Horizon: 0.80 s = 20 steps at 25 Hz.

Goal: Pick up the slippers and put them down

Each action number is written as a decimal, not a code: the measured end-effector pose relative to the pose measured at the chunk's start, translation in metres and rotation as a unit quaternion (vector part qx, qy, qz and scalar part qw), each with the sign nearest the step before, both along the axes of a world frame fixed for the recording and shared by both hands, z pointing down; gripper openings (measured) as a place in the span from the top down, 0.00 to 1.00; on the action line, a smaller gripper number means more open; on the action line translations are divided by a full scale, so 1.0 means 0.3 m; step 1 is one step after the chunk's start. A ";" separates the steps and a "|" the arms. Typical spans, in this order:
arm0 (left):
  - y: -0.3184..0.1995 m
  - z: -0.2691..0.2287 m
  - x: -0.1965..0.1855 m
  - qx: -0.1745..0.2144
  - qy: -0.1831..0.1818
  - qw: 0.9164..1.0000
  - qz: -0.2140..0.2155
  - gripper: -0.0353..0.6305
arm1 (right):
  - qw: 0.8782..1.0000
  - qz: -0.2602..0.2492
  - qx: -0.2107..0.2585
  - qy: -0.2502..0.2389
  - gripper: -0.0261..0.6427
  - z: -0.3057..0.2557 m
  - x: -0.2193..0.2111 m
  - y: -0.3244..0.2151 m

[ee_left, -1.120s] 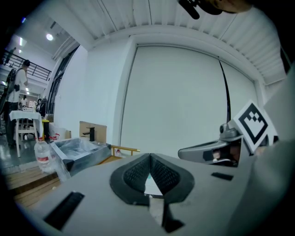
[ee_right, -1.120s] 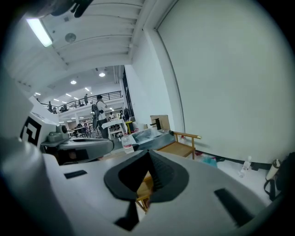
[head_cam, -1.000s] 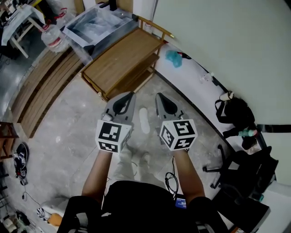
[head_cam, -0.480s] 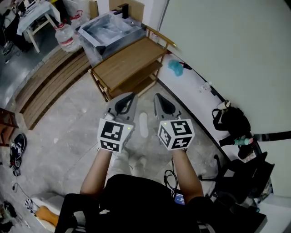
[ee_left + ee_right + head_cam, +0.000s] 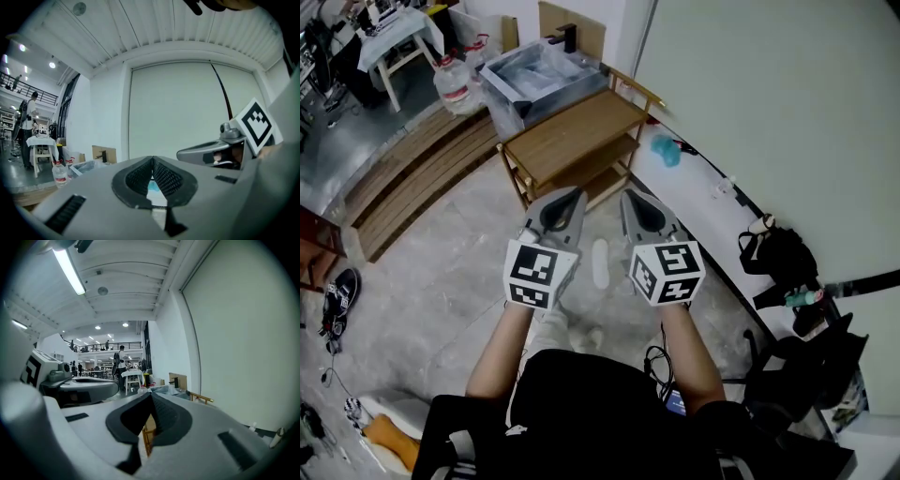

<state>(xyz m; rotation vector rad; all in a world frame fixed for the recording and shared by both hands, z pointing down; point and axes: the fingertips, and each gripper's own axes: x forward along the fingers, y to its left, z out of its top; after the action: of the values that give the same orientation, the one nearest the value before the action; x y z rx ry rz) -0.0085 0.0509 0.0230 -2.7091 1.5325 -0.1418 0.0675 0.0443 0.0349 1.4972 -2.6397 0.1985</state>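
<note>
One white slipper point(image 5: 600, 262) lies on the grey floor, seen in the head view in the gap between my two grippers and well below them. A second pale shape point(image 5: 593, 336) shows near the person's legs; I cannot tell what it is. My left gripper point(image 5: 565, 201) point(image 5: 152, 159) and right gripper point(image 5: 630, 199) point(image 5: 151, 394) are held side by side at about the same height, pointing roughly level. Both are shut, with nothing between the pads. Neither gripper view shows the slipper.
A low wooden rack point(image 5: 572, 141) stands ahead against the wall, with a clear plastic box point(image 5: 546, 75) on it and a water bottle point(image 5: 457, 82) beside it. Black bags point(image 5: 778, 253) lie at the right, a teal object point(image 5: 666, 150) by the wall, sandals point(image 5: 336, 298) far left.
Both grippers have risen together, still side by side and shut. The wooden rack has shifted right and lower in the head view.
</note>
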 end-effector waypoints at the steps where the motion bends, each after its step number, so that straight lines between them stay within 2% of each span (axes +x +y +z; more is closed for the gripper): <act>1: 0.015 -0.010 0.004 0.004 0.000 1.000 -0.001 0.94 | 1.000 -0.001 0.002 0.000 0.96 -0.007 0.004 0.014; 9: 0.096 -0.043 0.012 0.014 0.000 1.000 -0.008 0.94 | 1.000 -0.008 0.014 0.000 0.96 -0.037 0.026 0.088; 20: 0.110 -0.061 0.017 0.022 0.002 1.000 -0.011 0.94 | 1.000 -0.011 0.025 0.004 0.96 -0.059 0.021 0.108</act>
<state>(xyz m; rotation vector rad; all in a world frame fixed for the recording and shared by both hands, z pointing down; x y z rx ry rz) -0.0034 0.0840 0.0046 -2.6614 1.5493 -0.1017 0.0738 0.0768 0.0172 1.4800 -2.6718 0.1248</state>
